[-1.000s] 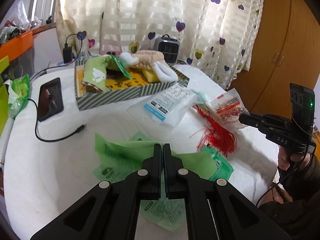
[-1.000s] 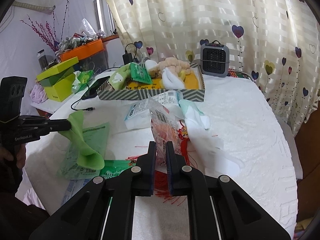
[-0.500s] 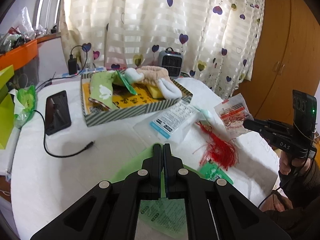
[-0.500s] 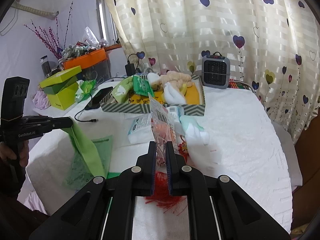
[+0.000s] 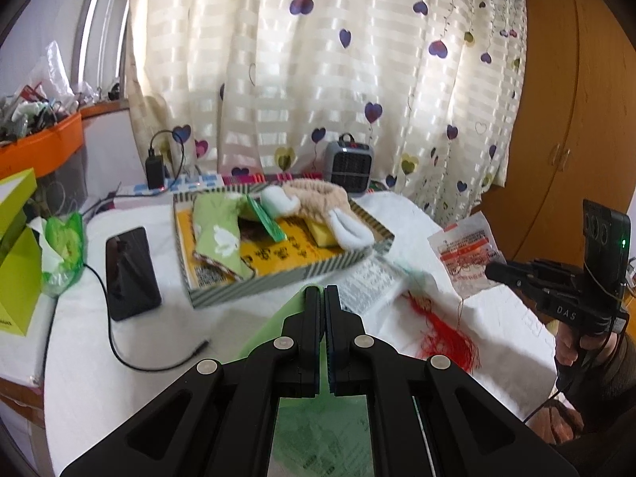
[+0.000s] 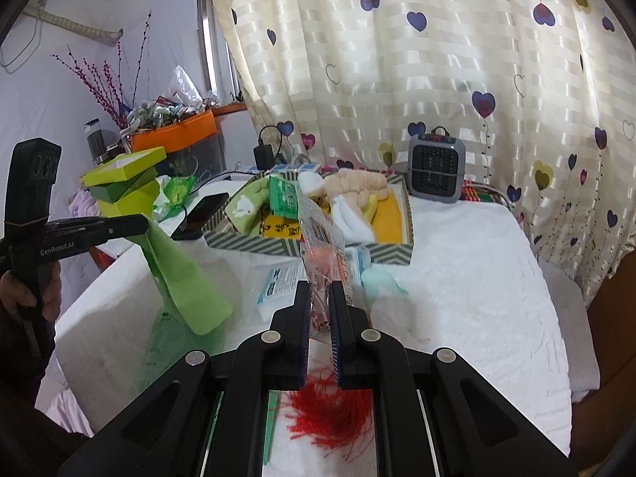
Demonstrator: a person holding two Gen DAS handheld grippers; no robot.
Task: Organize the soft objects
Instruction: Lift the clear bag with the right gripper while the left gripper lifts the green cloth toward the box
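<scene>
On the left, the left gripper [image 6: 135, 225] is clenched on one corner of a green plastic bag [image 6: 181, 278], which hangs limp above the white tablecloth [image 6: 477, 278]; so thin a pinch could let it slide free. At centre, the right gripper [image 6: 320, 306] clamps a clear printed packet [image 6: 322, 238], apparently joined to the red tassel [image 6: 330, 413] below, which might snag. Beyond stands the striped tray [image 6: 349, 250] of soft toys.

tray [image 5: 278, 282]: on table [image 5: 119, 377] | phone [image 5: 129, 274]: left of tray | heater [image 5: 349, 167]: behind tray
</scene>
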